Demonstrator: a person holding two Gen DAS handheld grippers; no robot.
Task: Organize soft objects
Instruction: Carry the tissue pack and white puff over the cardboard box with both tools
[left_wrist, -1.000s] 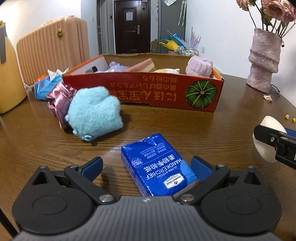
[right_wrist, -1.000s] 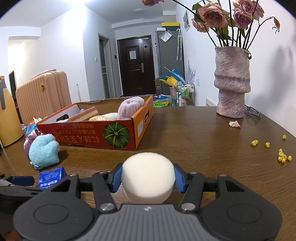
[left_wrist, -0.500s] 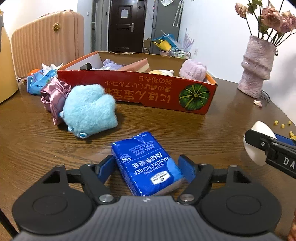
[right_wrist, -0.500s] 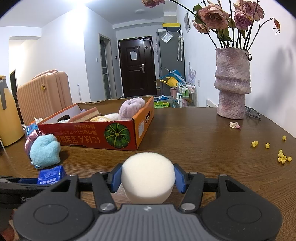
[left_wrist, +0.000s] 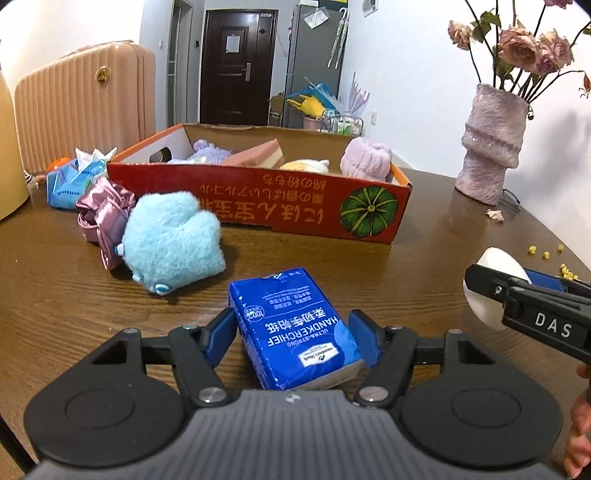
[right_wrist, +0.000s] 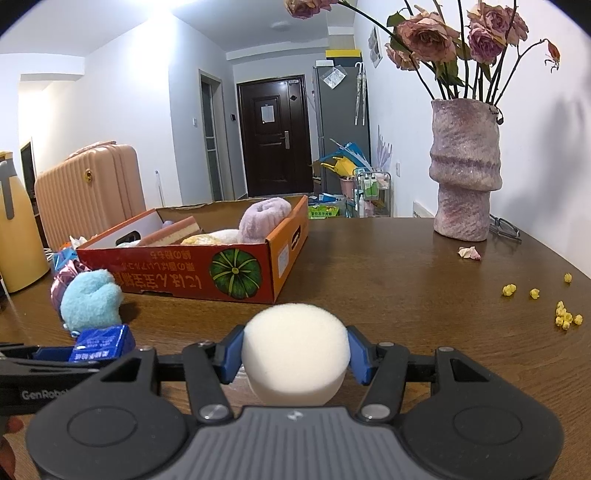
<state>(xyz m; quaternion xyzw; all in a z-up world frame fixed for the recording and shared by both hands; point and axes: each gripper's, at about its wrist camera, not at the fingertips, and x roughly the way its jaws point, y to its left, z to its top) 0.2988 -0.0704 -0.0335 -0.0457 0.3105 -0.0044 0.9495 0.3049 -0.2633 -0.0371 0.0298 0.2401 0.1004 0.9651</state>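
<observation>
My left gripper (left_wrist: 293, 334) is shut on a blue tissue pack (left_wrist: 291, 325) and holds it just above the wooden table (left_wrist: 424, 266). My right gripper (right_wrist: 295, 352) is shut on a round white sponge (right_wrist: 295, 350), which also shows at the right of the left wrist view (left_wrist: 495, 284). The tissue pack shows at the lower left of the right wrist view (right_wrist: 101, 341). An open red cardboard box (left_wrist: 258, 199) stands ahead and holds several soft items, among them a lilac plush (left_wrist: 365, 158). A light blue plush (left_wrist: 170, 236) lies in front of the box.
A pink satin scrunchie (left_wrist: 101, 210) and a blue packet (left_wrist: 72, 181) lie left of the box. A purple vase (right_wrist: 465, 177) with dried roses stands at the far right. Yellow crumbs (right_wrist: 561, 314) dot the table's right side. A yellow jug (right_wrist: 16, 229) stands far left.
My left gripper closed from wide open onto the tissue pack and lifted slightly with it. The right gripper kept its hold on the sponge and barely moved.
</observation>
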